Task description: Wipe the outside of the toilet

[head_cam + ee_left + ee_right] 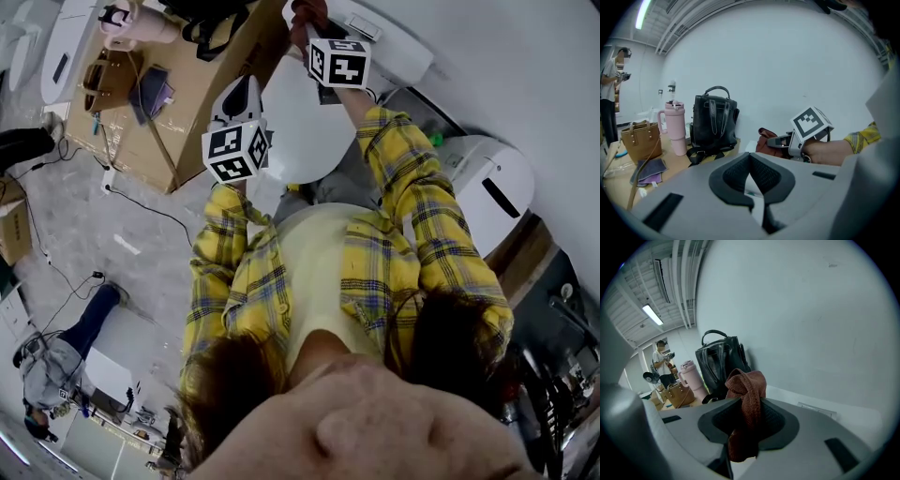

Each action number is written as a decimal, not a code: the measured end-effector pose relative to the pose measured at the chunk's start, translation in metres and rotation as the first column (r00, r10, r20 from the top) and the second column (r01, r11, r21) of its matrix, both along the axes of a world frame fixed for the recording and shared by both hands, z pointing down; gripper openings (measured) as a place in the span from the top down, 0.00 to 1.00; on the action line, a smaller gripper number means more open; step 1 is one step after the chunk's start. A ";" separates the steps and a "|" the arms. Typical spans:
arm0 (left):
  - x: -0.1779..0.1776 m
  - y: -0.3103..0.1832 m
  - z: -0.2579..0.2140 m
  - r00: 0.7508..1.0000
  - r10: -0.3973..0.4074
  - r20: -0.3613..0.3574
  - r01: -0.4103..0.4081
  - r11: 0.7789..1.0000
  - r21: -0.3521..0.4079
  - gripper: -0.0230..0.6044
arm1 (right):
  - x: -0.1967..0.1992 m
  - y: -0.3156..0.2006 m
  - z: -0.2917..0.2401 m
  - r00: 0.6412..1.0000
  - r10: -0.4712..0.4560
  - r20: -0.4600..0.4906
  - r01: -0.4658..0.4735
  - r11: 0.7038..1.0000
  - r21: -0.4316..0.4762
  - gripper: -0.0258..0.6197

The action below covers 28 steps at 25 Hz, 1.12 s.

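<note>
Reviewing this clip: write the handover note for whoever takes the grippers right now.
Left gripper: shut, empty, beside the white toilet.
Right gripper: shut on a bunched rust-brown cloth, up near the tank by the wall.
Done: cloth is in hand; how much has been wiped cannot be told.
Left: wipe the toilet's outside.

A black backpack (715, 119) stands upright on a wooden table (202, 94) by the wall. Just beside it are a pink tumbler (676, 126) with a handle, a tan handbag (641, 140) and purple cloths (649, 169). A person (608, 93) stands beyond — cables (141, 204) trail across the grey floor (141, 281).
</note>
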<state>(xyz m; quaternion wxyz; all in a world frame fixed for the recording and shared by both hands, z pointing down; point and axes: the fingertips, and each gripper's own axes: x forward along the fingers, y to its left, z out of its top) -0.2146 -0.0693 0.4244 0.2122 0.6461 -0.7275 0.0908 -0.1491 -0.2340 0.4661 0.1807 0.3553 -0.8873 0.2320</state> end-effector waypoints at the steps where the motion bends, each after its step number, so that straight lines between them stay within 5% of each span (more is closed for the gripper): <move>1: -0.001 -0.003 0.000 1.000 0.000 0.002 0.000 1.000 0.000 0.96 | -0.002 -0.002 0.002 1.000 0.003 -0.004 -0.003 1.000 -0.008 0.77; 13: 0.000 -0.008 -0.001 1.000 0.023 0.018 -0.023 1.000 -0.014 0.96 | 0.001 -0.026 0.036 0.980 0.042 -0.196 -0.049 0.998 -0.035 0.77; 28: 0.018 -0.009 0.001 0.995 0.103 0.014 -0.103 0.995 -0.013 0.96 | 0.057 -0.022 0.037 0.965 0.127 -0.229 -0.136 0.990 -0.022 0.77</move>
